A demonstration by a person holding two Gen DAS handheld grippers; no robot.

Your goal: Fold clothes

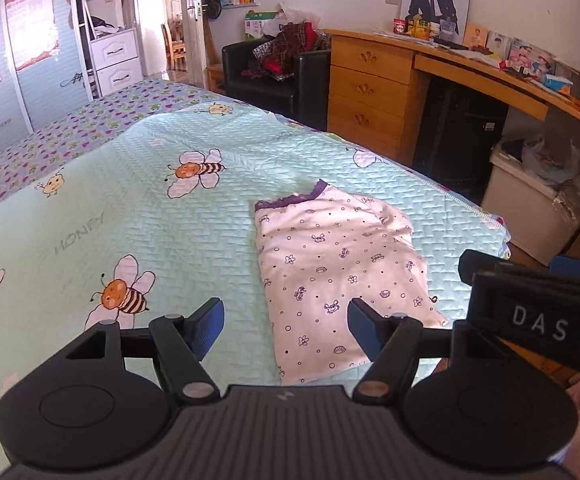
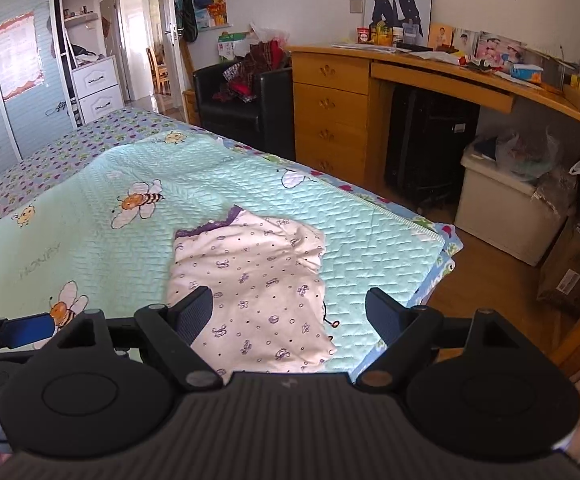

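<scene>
Fingers, left gripper (image 1: 285, 326): blue pads spread apart above the bed, nothing between them; the garment lies below and beyond
Fingers, right gripper (image 2: 289, 314): dark pads spread wide, gripping nothing; the garment shows through the gap, not touched
Garment (image 1: 338, 276): white top with small purple prints and a purple lace neckline, folded into a rough rectangle; it lies flat on the quilt near the bed's right edge, neckline pointing away from the cameras
Quilt (image 1: 129, 208): pale green, printed with cartoon bees and the word "HONEY"; it covers the near part of the bed over a floral sheet (image 1: 89, 120)
Neighbouring tool: the right gripper's black body marked "DAS" crosses the lower right of the left view
Background: wooden desk (image 2: 442, 76) cluttered with photos and boxes; black armchair (image 2: 241, 104) heaped with clothes
</scene>
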